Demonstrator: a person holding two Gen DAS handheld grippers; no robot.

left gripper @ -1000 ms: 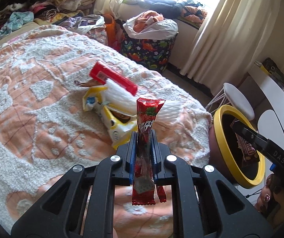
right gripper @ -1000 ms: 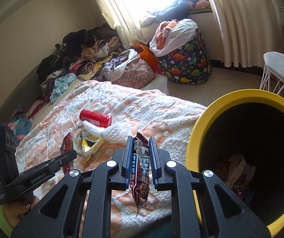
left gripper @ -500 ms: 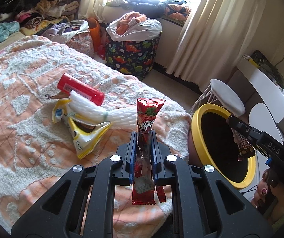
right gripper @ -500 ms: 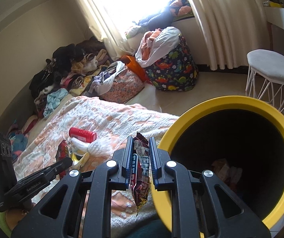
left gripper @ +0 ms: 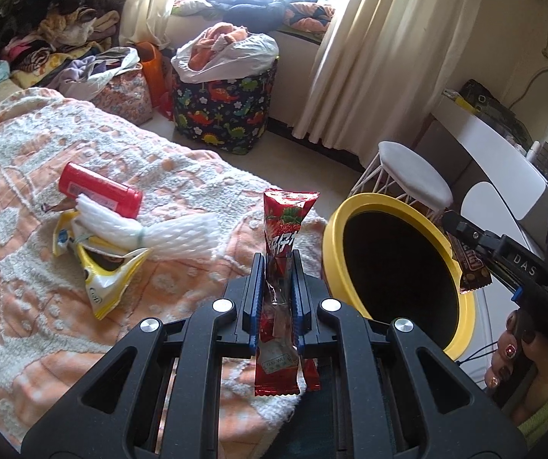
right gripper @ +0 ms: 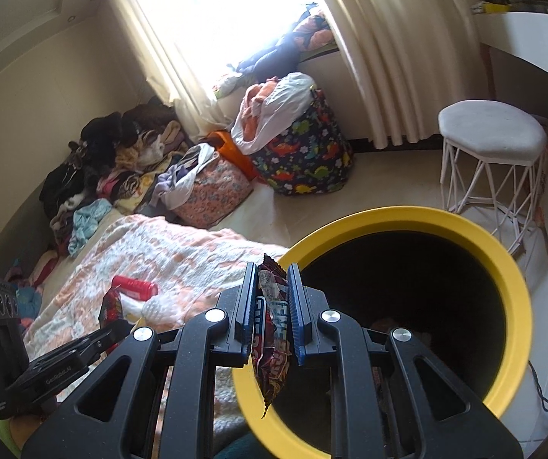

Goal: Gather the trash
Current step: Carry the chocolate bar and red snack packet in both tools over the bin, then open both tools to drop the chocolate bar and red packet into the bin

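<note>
My left gripper (left gripper: 277, 264) is shut on a red strawberry snack wrapper (left gripper: 283, 229), held upright over the bed's edge, left of the yellow-rimmed black bin (left gripper: 350, 214). My right gripper (right gripper: 270, 279) is shut on a dark brown snack wrapper (right gripper: 274, 329) right at the bin's rim (right gripper: 407, 218); that wrapper also shows in the left wrist view (left gripper: 470, 267), over the bin's right rim. On the bed lie a red tube (left gripper: 98, 191), white foam netting (left gripper: 159, 229) and a yellow wrapper (left gripper: 109, 279). Some trash lies deep in the bin.
An orange and white blanket (left gripper: 25, 160) covers the bed. A dinosaur-print laundry bag (left gripper: 224, 114), a floral bag (left gripper: 124, 91) and clothes piles (left gripper: 44, 30) stand beyond it. A white stool (left gripper: 411, 176) and a white desk (left gripper: 503, 153) stand behind the bin.
Both grippers have swung right toward the bin, each still holding its wrapper. The right gripper's wrapper now sits over the bin's rim.
</note>
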